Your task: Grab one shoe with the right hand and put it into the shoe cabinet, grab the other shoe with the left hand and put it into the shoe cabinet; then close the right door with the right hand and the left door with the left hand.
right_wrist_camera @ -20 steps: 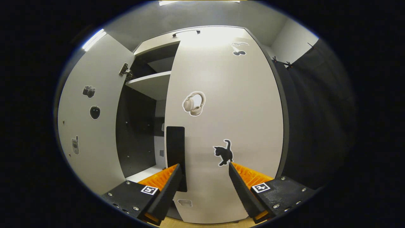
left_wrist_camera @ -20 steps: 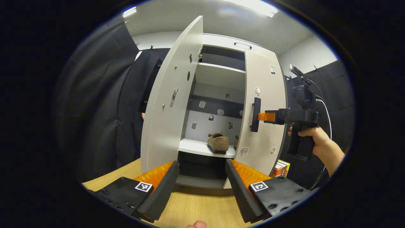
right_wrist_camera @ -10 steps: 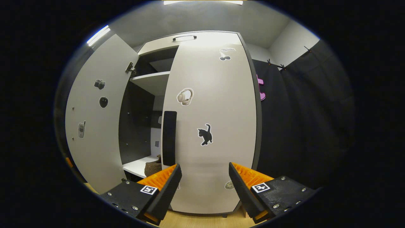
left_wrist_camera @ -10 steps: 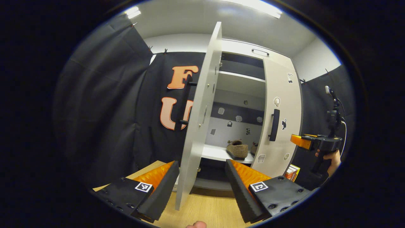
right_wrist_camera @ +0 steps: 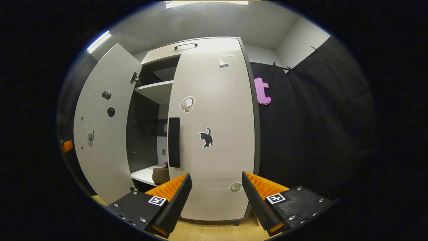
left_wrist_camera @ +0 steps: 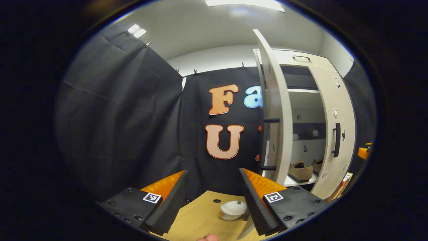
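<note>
In the left gripper view, the left tongs [left_wrist_camera: 212, 197] are spread and hold nothing above the bench [left_wrist_camera: 204, 217], where a small white object [left_wrist_camera: 233, 209], perhaps a cup, lies. Right of them the left door [left_wrist_camera: 274, 110] stands open; both shoes [left_wrist_camera: 301, 171] rest on a shelf inside the shoe cabinet [right_wrist_camera: 200, 45]. The right door [right_wrist_camera: 214, 134] looks closed, the right tongs [right_wrist_camera: 215, 197] spread before it.

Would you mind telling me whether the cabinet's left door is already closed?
No, the left door stands swung wide open, leaving the shelf and a shoe exposed beside the closed right door.
</note>
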Motion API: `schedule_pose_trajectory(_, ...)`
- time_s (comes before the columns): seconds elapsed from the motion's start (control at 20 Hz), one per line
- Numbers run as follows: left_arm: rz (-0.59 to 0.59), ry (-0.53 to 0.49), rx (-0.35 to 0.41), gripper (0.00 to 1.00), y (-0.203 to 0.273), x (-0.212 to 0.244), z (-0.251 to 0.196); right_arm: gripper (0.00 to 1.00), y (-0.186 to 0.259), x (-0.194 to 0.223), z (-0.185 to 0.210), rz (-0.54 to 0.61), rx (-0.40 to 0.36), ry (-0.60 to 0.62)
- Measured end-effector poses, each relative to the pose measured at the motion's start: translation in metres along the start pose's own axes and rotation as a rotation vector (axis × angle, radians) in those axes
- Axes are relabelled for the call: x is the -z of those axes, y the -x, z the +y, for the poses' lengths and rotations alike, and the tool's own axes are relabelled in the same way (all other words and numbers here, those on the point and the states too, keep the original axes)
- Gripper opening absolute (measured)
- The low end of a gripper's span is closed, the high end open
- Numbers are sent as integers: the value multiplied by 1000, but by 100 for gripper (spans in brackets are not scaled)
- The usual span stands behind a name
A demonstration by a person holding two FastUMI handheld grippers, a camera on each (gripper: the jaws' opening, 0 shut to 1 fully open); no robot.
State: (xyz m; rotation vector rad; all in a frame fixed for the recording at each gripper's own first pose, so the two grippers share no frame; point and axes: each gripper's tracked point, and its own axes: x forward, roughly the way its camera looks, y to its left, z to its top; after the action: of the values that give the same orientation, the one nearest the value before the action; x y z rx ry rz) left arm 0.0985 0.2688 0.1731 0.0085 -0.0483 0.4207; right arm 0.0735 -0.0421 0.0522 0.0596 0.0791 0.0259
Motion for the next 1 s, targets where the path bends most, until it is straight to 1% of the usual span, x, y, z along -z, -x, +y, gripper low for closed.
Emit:
schedule_pose_trajectory(0.05, 1, 28, 2, 99, -12, -3, 5, 93, 1, 1, -3, 2, 5, -4)
schedule_pose_trajectory(0.1, -7, 43, -2, 93, -22, -8, 9, 93, 3, 1, -6, 2, 13, -9)
schedule_pose_trajectory(0.15, -11, 53, -2, 96, -32, -10, 10, 92, 4, 2, -10, 3, 21, -14)
schedule_pose_trajectory(0.35, -21, 70, 37, 96, -51, -20, 0, 92, 6, 2, -19, 5, 44, -20)
schedule_pose_trajectory(0.55, -36, 44, 72, 96, -49, -22, -17, 92, 7, 1, -24, 1, 54, -22)
schedule_pose_trajectory(0.6, -40, 39, 79, 93, -47, -22, -22, 92, 8, 2, -25, 2, 54, -22)
schedule_pose_trajectory(0.65, -53, 30, 68, 96, -48, -24, -22, 92, 8, 1, -26, 2, 56, -21)
schedule_pose_trajectory(0.7, -59, 25, 60, 95, -50, -24, -22, 92, 9, 2, -28, 0, 57, -19)
schedule_pose_trajectory(0.8, -64, 54, 29, 96, -45, -24, -21, 92, 10, 1, -31, -5, 57, -18)
schedule_pose_trajectory(0.85, -70, 61, 25, 92, -43, -24, -23, 92, 11, 0, -32, -8, 55, -19)
schedule_pose_trajectory(0.95, -70, 63, 42, 99, -35, -23, -36, 92, 10, 2, -31, -5, 48, -26)
schedule_pose_trajectory(1.0, -63, 66, 60, 96, -30, -22, -45, 93, 11, 2, -31, -3, 42, -30)
